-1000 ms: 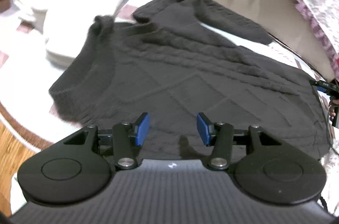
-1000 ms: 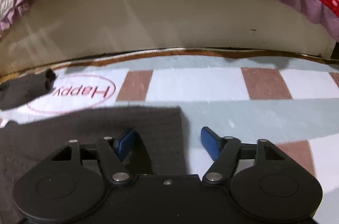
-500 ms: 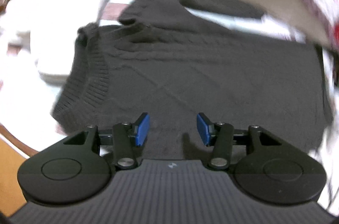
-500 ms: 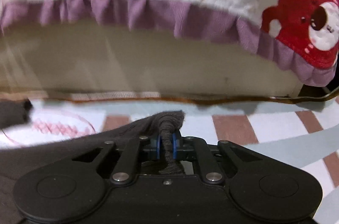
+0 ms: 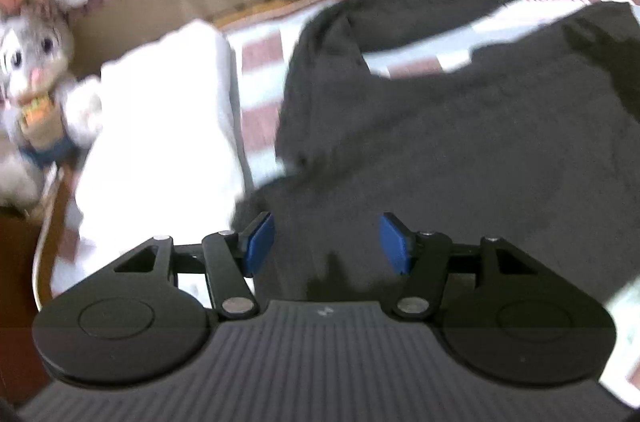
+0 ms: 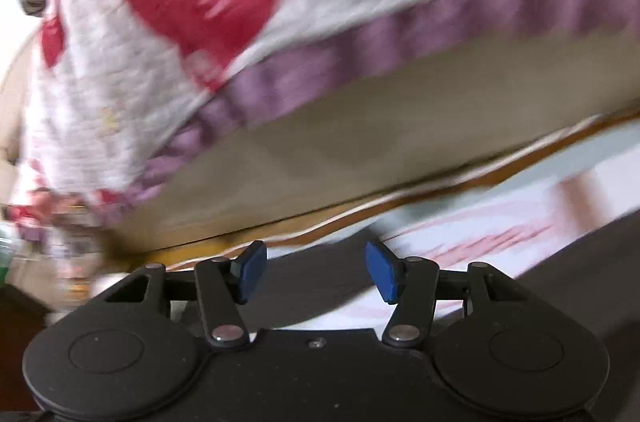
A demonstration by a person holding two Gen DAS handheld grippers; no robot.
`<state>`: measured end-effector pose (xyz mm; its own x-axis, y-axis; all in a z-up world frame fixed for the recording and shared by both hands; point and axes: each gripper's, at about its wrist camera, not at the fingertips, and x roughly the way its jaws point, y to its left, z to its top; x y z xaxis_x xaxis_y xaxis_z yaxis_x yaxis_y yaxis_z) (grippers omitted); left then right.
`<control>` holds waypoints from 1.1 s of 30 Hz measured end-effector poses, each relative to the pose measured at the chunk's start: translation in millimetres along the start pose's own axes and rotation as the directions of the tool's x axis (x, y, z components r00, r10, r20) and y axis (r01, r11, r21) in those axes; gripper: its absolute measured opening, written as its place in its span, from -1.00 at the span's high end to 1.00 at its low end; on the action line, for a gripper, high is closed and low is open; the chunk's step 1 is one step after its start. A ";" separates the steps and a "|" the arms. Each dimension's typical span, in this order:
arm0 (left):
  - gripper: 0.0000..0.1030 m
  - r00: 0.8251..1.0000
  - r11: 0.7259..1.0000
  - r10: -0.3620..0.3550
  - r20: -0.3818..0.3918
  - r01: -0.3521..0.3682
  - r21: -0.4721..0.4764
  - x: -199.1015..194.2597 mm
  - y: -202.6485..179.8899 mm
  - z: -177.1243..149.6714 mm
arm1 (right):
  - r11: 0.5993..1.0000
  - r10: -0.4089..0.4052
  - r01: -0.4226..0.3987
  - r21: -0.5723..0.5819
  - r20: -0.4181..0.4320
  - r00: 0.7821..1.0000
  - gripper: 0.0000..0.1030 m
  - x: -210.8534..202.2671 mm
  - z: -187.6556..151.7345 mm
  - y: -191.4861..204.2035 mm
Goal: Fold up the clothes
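Dark knit sweater (image 5: 460,150) lies spread on the checked mat (image 5: 260,54), just beside a stack of white folded clothes (image 5: 160,126); one sleeve runs off toward the far edge. Your left gripper (image 5: 327,242) hovers over its near edge, jaws open, holding nothing. Your right gripper (image 6: 316,276) also has jaws apart and empty, over dark fabric. Judgement: thick, soft, limp knit; it will sag and drag, not slip. Pinch a hem corner or shoulder seam, both layers.
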<state>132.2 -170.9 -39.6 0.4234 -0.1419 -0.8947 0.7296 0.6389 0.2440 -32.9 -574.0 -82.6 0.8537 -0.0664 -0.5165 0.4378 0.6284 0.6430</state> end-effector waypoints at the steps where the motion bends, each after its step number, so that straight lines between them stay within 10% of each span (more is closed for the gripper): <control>1: -0.12 1.000 1.000 0.012 0.017 -0.012 0.005 7.9 -1.5 7.9 | 1.000 0.001 -0.001 -0.007 -0.001 1.000 -0.18 8.0 -10.3 1.6; 8: -0.20 0.978 0.998 0.052 0.204 -0.046 -0.035 80.2 6.3 77.0 | 0.985 -0.116 0.109 -0.136 -0.047 0.992 -0.18 54.8 -43.1 -14.1; 20: -0.29 0.987 0.986 -0.032 0.154 0.057 -0.155 208.9 38.3 124.3 | 0.980 -0.168 0.152 -0.130 -0.124 0.978 -0.18 105.1 -40.8 -48.6; 22: -0.13 0.981 0.966 -0.117 0.154 0.149 -0.213 215.0 45.2 119.3 | 0.982 -0.160 0.144 -0.123 -0.132 0.978 -0.18 106.8 -41.1 -50.6; 23: 0.31 0.976 0.955 -0.163 0.148 0.193 -0.224 216.8 46.7 115.5 | 0.984 -0.150 0.134 -0.114 -0.136 0.979 -0.18 107.0 -40.8 -50.8; 25: 0.66 0.947 0.925 -0.269 0.173 0.304 -0.228 213.3 47.3 104.8 | 0.990 -0.124 0.111 -0.090 -0.148 0.981 -0.18 107.6 -40.3 -51.7; 30: 0.69 0.868 0.897 -0.348 0.356 0.418 -0.144 157.8 27.1 63.8 | 0.999 -0.037 0.042 0.025 -0.178 0.983 -0.19 108.7 -39.1 -61.5; 33: 0.69 0.800 0.891 -0.439 0.408 0.446 0.085 126.3 -1.9 37.4 | 0.992 0.023 0.000 0.124 -0.185 0.982 -0.19 108.7 -38.3 -71.6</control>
<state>204.3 -218.3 -139.1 0.2373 -0.7026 -0.6708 0.8846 0.4417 -0.1497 17.7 -596.6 -206.4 0.7965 0.0931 -0.5974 0.4695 0.5272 0.7082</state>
